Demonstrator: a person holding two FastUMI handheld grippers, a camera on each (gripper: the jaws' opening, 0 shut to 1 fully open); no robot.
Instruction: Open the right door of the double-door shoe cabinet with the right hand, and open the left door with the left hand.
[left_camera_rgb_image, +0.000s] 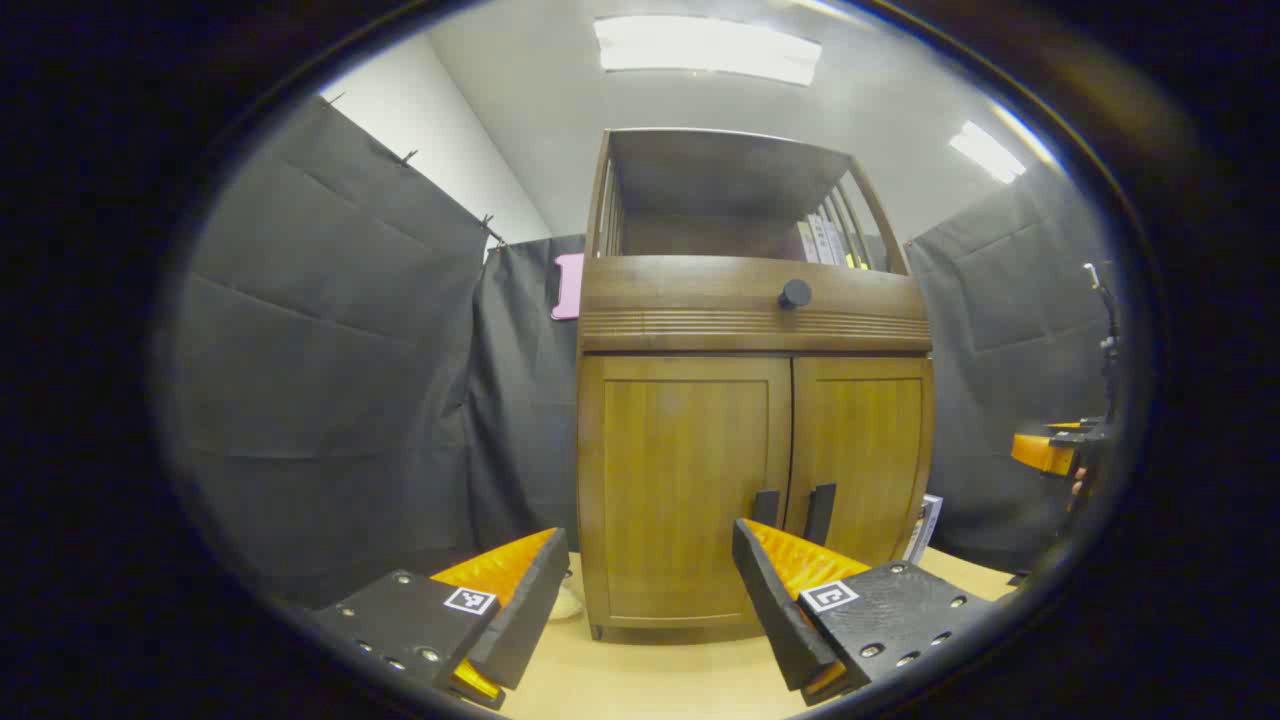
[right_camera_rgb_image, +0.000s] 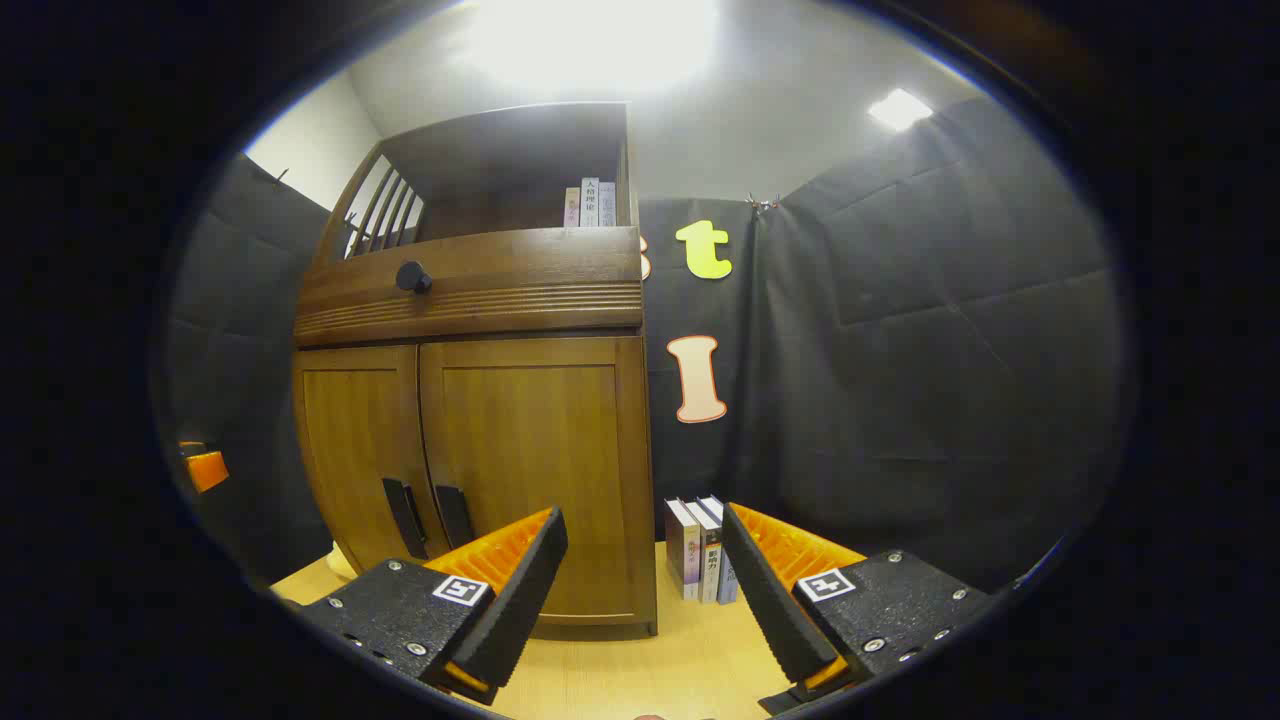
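Both my grippers' jaws gaped empty before the cabinet (left_camera_rgb_image: 755, 440); its stiff doors looked best pulled by the handles (left_camera_rgb_image: 793, 512) at center.

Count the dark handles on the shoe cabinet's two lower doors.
2. One handle sits low on the left door by the centre seam; the other handle sits low on the right door, just across that seam. Both doors are closed.
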